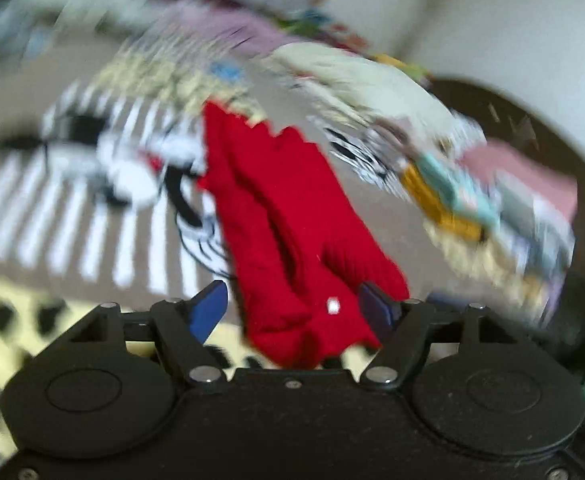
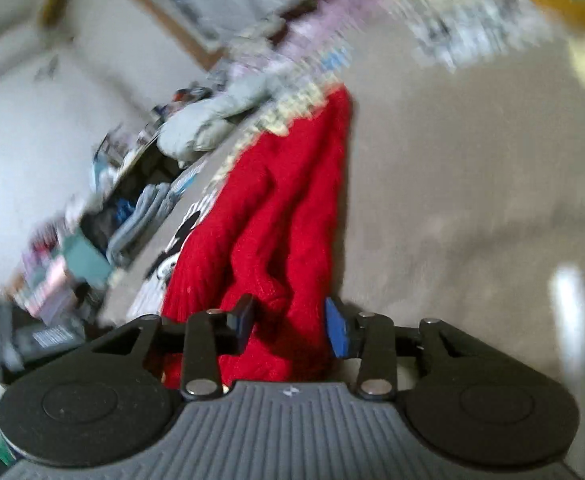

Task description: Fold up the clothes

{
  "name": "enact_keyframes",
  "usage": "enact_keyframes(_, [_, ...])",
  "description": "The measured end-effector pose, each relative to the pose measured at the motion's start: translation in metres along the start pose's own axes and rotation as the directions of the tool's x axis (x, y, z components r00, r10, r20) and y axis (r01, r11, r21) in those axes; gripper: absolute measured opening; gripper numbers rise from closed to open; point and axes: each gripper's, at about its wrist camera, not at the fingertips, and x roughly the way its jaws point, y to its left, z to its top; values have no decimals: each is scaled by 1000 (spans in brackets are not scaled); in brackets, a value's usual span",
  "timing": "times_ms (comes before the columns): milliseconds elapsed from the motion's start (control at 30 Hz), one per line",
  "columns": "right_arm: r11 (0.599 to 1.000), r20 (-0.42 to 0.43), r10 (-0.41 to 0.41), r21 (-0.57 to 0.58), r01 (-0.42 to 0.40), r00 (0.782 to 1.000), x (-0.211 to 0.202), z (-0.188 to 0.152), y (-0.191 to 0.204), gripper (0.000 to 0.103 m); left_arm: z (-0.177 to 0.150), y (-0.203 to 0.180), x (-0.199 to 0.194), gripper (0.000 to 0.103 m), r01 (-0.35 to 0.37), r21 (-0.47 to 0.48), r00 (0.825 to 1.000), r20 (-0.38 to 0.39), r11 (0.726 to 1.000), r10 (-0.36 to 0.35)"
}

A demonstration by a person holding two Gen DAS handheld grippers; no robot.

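Two grippers flank one red knit garment (image 1: 292, 216). It hangs bunched between the left gripper (image 1: 292, 300), whose blue fingers stand wide, and the right gripper (image 2: 288, 322), which is narrower, pressing its folds. Behind, blurred, lie a striped cloth (image 1: 104, 216) and a clothes pile (image 1: 492, 200).

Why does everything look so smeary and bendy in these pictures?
Left wrist view: the clothes pile is streaked by motion blur, while the left gripper looks sharper. Right wrist view: the red knit garment smears too, and the fisheye lens curves the edges.
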Motion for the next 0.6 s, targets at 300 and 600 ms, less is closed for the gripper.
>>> enact_keyframes(300, [667, 104, -244, -704, 245, 964, -3, -63, 58, 56, -72, -52, 12, 72, -221, 754, 969, 96, 619, 229])
enact_keyframes(600, [190, 248, -313, -930, 316, 917, 19, -92, 82, 62, -93, -46, 35, 72, -269, 945, 941, 217, 185, 259])
